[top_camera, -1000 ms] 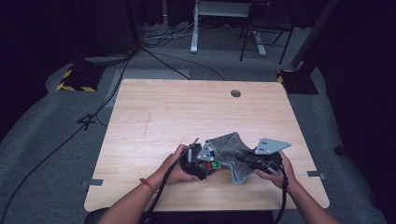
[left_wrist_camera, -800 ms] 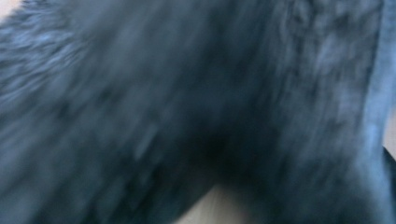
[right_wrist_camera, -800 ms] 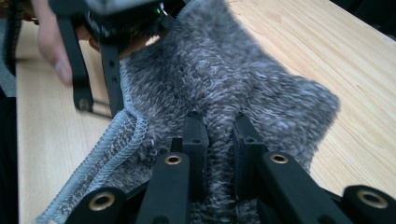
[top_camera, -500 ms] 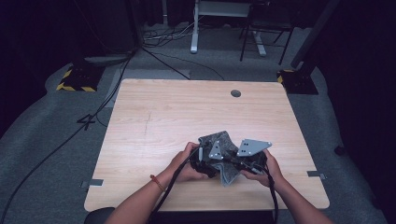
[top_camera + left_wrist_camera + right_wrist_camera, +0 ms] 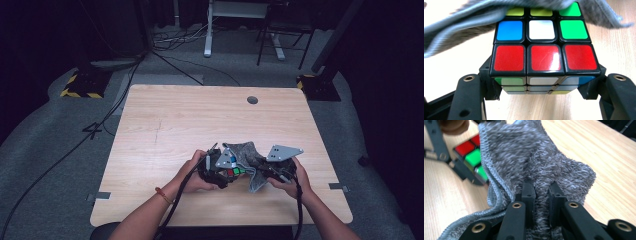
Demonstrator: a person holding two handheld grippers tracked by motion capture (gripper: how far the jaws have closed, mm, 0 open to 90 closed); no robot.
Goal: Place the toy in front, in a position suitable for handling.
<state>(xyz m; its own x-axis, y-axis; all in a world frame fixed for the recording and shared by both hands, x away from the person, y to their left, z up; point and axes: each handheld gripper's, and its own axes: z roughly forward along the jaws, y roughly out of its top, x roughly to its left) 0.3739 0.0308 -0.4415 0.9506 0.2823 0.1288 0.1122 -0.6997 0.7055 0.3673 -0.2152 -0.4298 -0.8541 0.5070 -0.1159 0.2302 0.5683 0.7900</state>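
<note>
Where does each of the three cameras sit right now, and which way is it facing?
High view: above the person's side, looking forward and down on the table; both forearms and claws enter from below.
Left gripper view: rides the left claw, looking along its jaws shut on the puzzle cube.
Right gripper view: rides the right claw, jaws pinching the grey cloth.
Shared: cube and cloth appear in all three.

A dim lab: lone wooden table (image 5: 165, 120), grey carpet (image 5: 60, 150), floor cables (image 5: 75, 145).
</note>
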